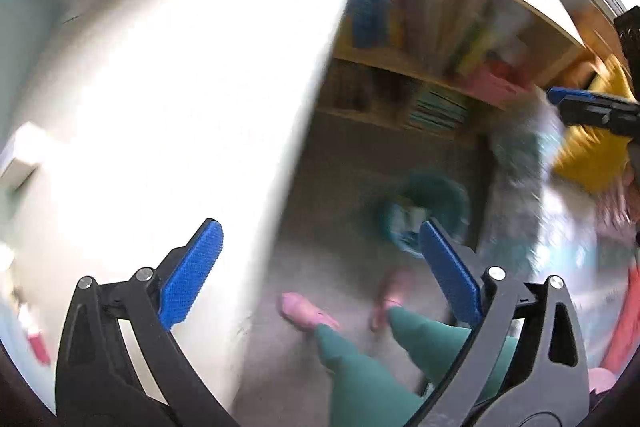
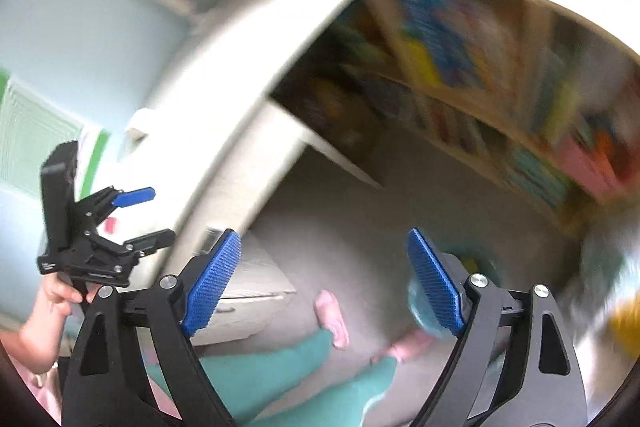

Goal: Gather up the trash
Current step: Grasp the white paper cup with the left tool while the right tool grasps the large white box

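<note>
both tools are hanging spread with nothing in them, left tool [image 1: 320,275] and right tool [image 2: 324,279]. looks like i'm between pickups. a teal bin-looking thing [image 1: 424,211] is sitting on the floor beyond the person's feet, too blurry to spot any trash. next i'm needing steadier views.

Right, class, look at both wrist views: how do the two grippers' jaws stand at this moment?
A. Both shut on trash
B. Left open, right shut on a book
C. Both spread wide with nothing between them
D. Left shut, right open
C: the left gripper and the right gripper each show their blue pads far apart, with only the blurred floor and the person's legs behind the gap.
</note>
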`<state>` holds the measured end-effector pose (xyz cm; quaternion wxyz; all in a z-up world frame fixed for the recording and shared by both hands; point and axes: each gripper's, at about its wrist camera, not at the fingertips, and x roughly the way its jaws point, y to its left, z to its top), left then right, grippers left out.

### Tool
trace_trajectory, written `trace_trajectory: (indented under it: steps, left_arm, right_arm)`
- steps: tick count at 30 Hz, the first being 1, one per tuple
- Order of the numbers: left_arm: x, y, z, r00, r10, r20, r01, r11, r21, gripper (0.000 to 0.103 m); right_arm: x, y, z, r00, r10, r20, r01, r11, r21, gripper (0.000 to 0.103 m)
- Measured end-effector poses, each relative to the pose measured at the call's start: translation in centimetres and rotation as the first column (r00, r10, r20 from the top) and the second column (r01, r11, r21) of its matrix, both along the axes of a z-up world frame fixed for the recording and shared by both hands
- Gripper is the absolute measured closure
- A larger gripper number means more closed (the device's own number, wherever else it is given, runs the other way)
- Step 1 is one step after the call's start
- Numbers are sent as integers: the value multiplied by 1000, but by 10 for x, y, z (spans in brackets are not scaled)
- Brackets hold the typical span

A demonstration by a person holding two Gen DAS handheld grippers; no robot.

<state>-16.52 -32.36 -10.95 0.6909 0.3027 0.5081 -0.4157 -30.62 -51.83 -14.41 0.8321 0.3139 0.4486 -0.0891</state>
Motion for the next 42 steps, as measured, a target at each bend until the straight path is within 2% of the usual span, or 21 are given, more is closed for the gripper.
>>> trace_trajectory:
  steps: [5, 9, 13, 18, 23, 27, 30, 33, 35, 38, 42]
  left_arm:
    - [71, 84, 15, 984, 166, 71, -166, 986, -9, 7]
    - [123, 158, 25, 948, 293, 123, -294, 956, -11, 7]
    - [166, 217, 34, 916, 351, 193, -358, 934, 0, 7]
    - [221, 285, 41, 873, 419, 249, -434, 901, 8, 7]
    - [270, 324, 38, 851, 437, 291, -466, 884, 34, 7]
    - [299, 344, 33, 847, 438, 301, -470, 882, 38, 7]
    - [321, 352, 24, 854, 428, 296, -464, 884, 60, 7]
    - [338, 352, 12, 867, 384, 318, -432, 897, 95, 7]
    - [354, 353, 2, 873, 363, 326, -419, 900, 118, 7]
    - [374, 356, -10, 886, 365, 287, -411, 903, 121, 7]
    - [397, 357, -27, 903, 366, 225, -399, 908, 127, 7]
  right_arm:
    - [107, 52, 24, 978, 203, 51, -199, 977, -71, 14]
    - [190, 105, 29, 940, 339, 41, -333, 937, -109, 14]
    - [256, 157, 27, 892, 452, 14, -446, 884, -140, 14]
    - [324, 213, 28, 837, 548, 0, -539, 824, -174, 14]
    - [381, 243, 23, 793, 609, -32, -602, 774, -198, 14]
    - [420, 259, 16, 731, 678, -82, -675, 699, -235, 14]
    - [449, 269, 9, 695, 708, -129, -713, 655, -251, 14]
    - [474, 276, -2, 663, 731, -160, -743, 614, -267, 14]
    - [490, 281, -15, 647, 738, -193, -758, 595, -266, 14]
    - [509, 286, -35, 625, 745, -234, -778, 568, -268, 14]
    - [526, 296, -55, 607, 757, -242, -792, 548, -270, 14]
